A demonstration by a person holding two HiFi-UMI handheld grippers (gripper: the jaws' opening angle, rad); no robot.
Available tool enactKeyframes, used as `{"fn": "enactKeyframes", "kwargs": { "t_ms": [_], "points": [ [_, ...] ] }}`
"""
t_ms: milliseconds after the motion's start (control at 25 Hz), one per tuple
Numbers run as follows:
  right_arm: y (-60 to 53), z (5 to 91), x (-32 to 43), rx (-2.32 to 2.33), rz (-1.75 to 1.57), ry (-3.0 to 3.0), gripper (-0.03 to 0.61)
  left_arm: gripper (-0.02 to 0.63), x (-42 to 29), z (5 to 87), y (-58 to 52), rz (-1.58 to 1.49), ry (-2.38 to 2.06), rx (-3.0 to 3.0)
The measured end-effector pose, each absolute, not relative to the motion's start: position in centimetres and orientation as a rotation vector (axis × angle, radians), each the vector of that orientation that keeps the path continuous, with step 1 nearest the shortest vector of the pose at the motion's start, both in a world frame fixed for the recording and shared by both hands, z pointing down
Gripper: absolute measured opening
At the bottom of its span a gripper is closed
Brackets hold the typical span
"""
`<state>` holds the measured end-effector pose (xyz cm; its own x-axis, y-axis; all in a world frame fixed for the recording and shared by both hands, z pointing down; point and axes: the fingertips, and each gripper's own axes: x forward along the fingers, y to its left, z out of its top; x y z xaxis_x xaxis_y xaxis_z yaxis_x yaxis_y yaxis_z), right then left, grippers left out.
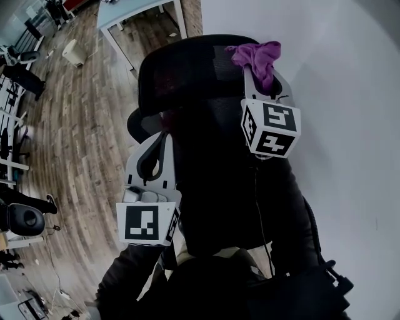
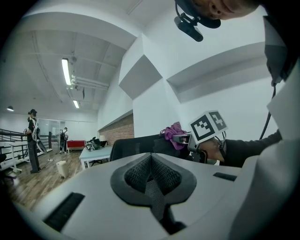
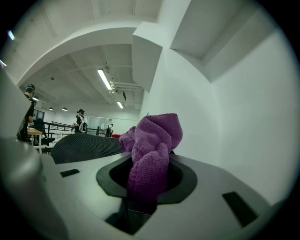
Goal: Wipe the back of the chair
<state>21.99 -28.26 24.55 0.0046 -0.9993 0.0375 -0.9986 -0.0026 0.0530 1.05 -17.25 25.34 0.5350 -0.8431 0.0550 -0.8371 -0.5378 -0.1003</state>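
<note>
A black mesh office chair (image 1: 187,69) stands in front of me, its back's top rim close under both grippers. My right gripper (image 1: 259,80) is shut on a bunched purple cloth (image 1: 257,56) at the top right corner of the chair's back. In the right gripper view the cloth (image 3: 152,145) bulges up out of the jaws, with the mesh back (image 3: 84,146) to its left. My left gripper (image 1: 162,134) is lower, by the left side of the back, shut with nothing in it. The left gripper view shows the chair's back (image 2: 133,145) and the cloth (image 2: 174,135) beyond it.
A white wall (image 1: 350,94) rises close on the right of the chair. Wooden floor (image 1: 81,125) spreads to the left, with a white table (image 1: 134,15), a pale bin (image 1: 74,53) and desks further off. People (image 2: 33,136) stand far back in the room.
</note>
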Motion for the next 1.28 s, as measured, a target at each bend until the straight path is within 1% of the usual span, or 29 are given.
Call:
{"fn": "enactKeyframes", "kwargs": {
  "t_ms": [440,640,880,1280],
  "points": [
    [-30.1,25.2,17.8,2.099,-0.005,-2.224,0.110,0.009,-2.2,25.5,-17.5,-0.144,1.566,-2.672],
    [-30.8,24.2,15.2,2.057,0.001,-2.250,0.110,0.009,-4.3,24.6,-17.9,-0.139,1.618,-2.665],
    [-31.3,25.1,12.3,2.008,0.007,-2.292,0.110,0.009,-6.1,25.5,-17.8,-0.124,1.643,-2.652],
    [-32.0,25.1,5.9,1.910,0.000,-2.370,0.110,0.009,-11.0,25.7,-17.3,-0.107,1.731,-2.606]
  ]
}}
